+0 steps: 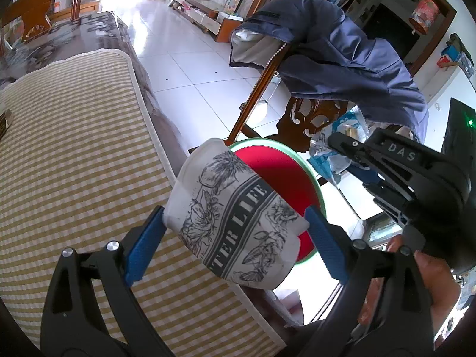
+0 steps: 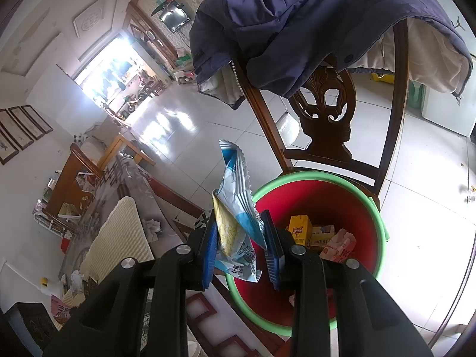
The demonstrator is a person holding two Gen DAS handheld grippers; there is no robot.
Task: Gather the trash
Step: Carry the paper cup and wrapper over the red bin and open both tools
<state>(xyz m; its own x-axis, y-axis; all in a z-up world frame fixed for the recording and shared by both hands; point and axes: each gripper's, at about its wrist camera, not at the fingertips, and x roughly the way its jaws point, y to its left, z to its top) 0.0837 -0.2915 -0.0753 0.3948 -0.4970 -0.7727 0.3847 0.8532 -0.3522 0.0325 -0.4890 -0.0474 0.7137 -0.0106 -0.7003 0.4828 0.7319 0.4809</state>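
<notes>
Trash was held in both tools above a red bin with a green rim [image 2: 375, 208]. On the left lay a checked mat [image 1: 74, 154] over the table, its piped edge running toward the bin; the table side stood close beside the bin, leaving little room there.

The left gripper [image 1: 235, 232] was clenched on a crumpled paper cup [image 1: 235, 223], which lay on its side partly over the mat edge and partly in front of the bin mouth. The cup looked squashed and light, so on letting go it could likely tip back onto the mat or fall between table and bin unless carried further over the opening.

The right gripper [image 2: 241, 241] was grasping a blue and white snack wrapper [image 2: 238, 202] at the near-left rim, only partly over the red inside. Let go there, it might well flutter outside.

Both tools crowded the same opening and could knock together.

Cartons [image 2: 312, 232] already lay in the bin. Behind it stood a wooden chair [image 2: 324, 125] draped with a navy jacket [image 2: 297, 20], closing that side; open tiled floor [image 2: 422, 178] lay to the right.
</notes>
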